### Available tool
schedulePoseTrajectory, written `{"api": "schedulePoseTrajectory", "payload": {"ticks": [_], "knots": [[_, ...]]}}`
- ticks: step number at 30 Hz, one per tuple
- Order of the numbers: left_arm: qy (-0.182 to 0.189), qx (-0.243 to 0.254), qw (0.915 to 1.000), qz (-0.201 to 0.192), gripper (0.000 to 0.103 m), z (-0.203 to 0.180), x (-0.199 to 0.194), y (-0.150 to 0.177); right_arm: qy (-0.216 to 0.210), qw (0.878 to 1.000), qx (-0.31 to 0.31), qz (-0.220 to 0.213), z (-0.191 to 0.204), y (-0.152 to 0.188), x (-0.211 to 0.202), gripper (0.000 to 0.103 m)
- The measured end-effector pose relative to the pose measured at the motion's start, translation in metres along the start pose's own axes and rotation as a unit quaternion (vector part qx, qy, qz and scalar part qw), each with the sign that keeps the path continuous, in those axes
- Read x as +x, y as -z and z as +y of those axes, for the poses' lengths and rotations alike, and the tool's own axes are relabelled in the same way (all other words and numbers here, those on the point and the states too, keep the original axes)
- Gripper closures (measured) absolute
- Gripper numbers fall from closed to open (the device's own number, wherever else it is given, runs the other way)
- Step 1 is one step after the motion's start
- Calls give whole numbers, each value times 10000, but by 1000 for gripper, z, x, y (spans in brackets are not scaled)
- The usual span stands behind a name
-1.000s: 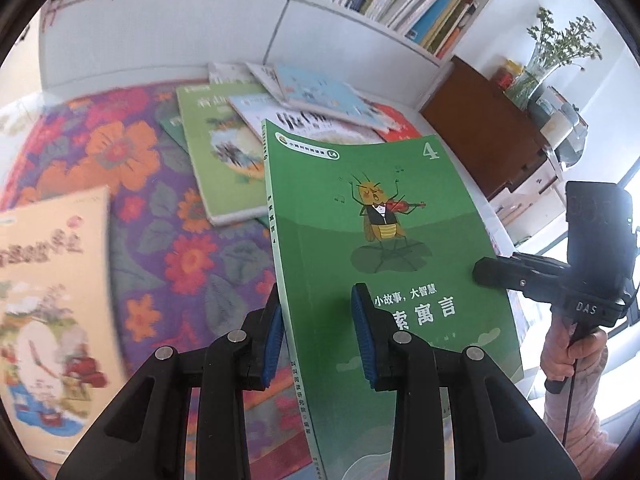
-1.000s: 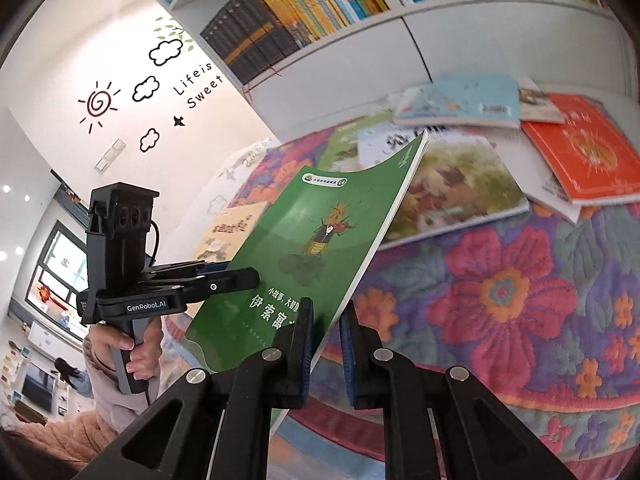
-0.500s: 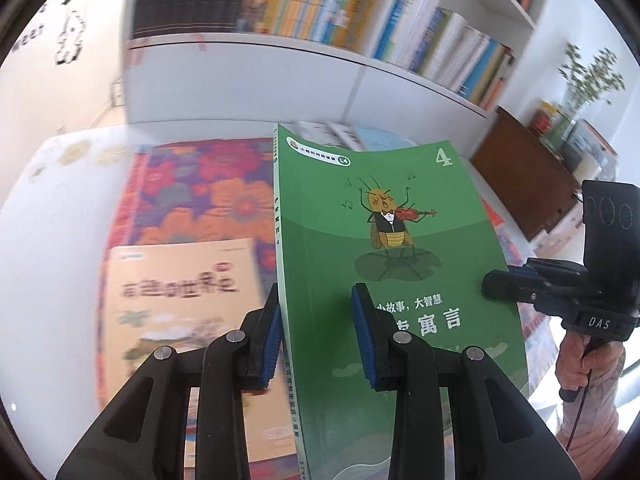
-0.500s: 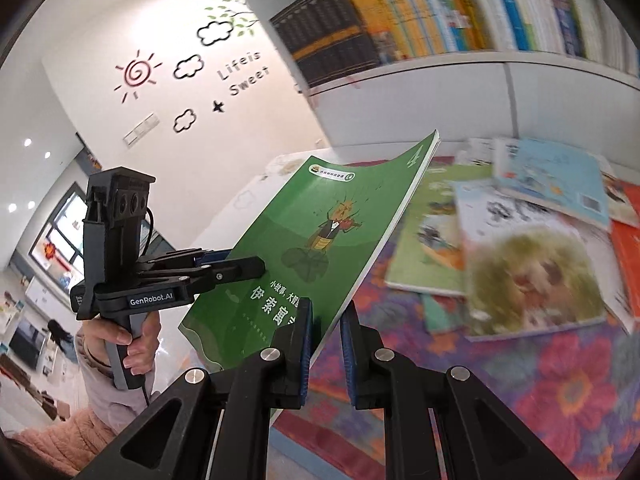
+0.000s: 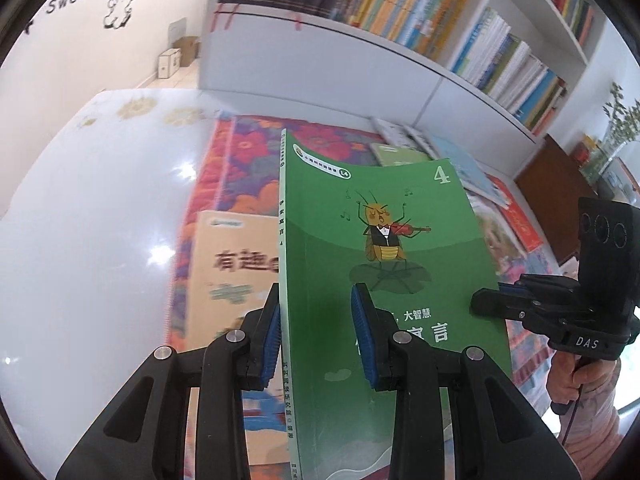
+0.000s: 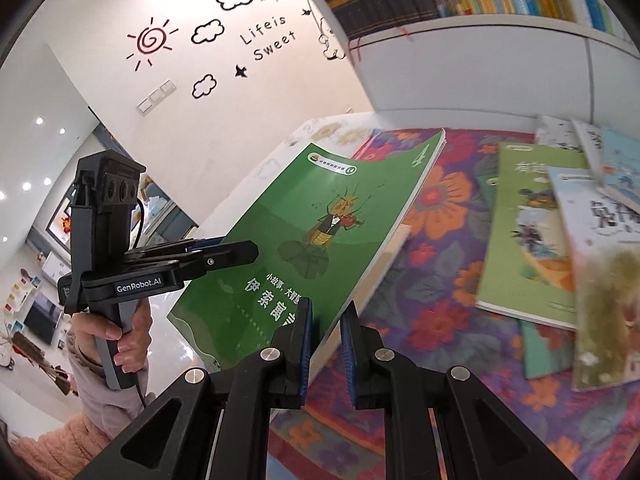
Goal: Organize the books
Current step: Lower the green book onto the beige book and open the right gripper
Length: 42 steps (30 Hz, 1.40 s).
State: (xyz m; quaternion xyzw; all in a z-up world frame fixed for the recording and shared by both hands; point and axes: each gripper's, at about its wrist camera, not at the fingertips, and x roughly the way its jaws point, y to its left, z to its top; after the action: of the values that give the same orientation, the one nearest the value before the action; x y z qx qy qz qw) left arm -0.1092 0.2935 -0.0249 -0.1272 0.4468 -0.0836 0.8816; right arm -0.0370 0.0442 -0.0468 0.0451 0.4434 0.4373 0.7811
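Note:
A green paperback (image 5: 380, 248) with a violin-playing cricket on its cover hangs in the air, held from two sides. My left gripper (image 5: 316, 336) is shut on its spine edge, blue pads on either face. My right gripper (image 6: 325, 340) is shut on the opposite long edge of the same green paperback (image 6: 320, 216). Each view also shows the other hand's tool: the right gripper (image 5: 492, 308) and the left gripper (image 6: 240, 254). Beneath the green book lies a beige picture book (image 5: 232, 264), partly hidden, on the floral cloth (image 5: 256, 148).
Several picture books (image 6: 528, 232) lie scattered on the floral cloth (image 6: 440, 320) to the right. A glossy white tabletop (image 5: 100, 200) spreads to the left. A packed bookshelf (image 5: 420, 4) runs along the back, and a brown cabinet (image 5: 552, 184) stands at the far right.
Both grippers have carried the green book leftward, away from the scattered pile, to above the beige book at the cloth's left end. Both grips on it are unchanged.

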Motion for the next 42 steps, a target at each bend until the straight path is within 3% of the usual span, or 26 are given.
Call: {"api": "schedulePoseTrajectory", "payload": {"ticks": [8,15,23,27,31,37,40,42], "knots": [[-37,-311,9992,231,73,46,21,15,-59,9995,59,313,2,1,54,90],[-207,-245,9981,517,73,54,39,30,-85,9982,224,558,-6,6,81,90],[-495,89,9972,551,70,50,41,29,54,9973,352,642,-11,11,88,89],[-604,45,9965,582,69,51,39,30,22,9969,395,675,-11,14,88,88],[-1057,190,9922,628,67,45,44,29,74,9973,349,648,-10,13,90,87],[-1170,119,9911,625,64,45,45,29,57,9972,504,558,-12,17,90,85],[-1260,106,9902,598,64,43,45,29,-53,9964,691,495,-16,19,88,82],[-1345,31,9892,574,64,44,45,29,-267,9933,1020,472,-22,20,88,72]]}}
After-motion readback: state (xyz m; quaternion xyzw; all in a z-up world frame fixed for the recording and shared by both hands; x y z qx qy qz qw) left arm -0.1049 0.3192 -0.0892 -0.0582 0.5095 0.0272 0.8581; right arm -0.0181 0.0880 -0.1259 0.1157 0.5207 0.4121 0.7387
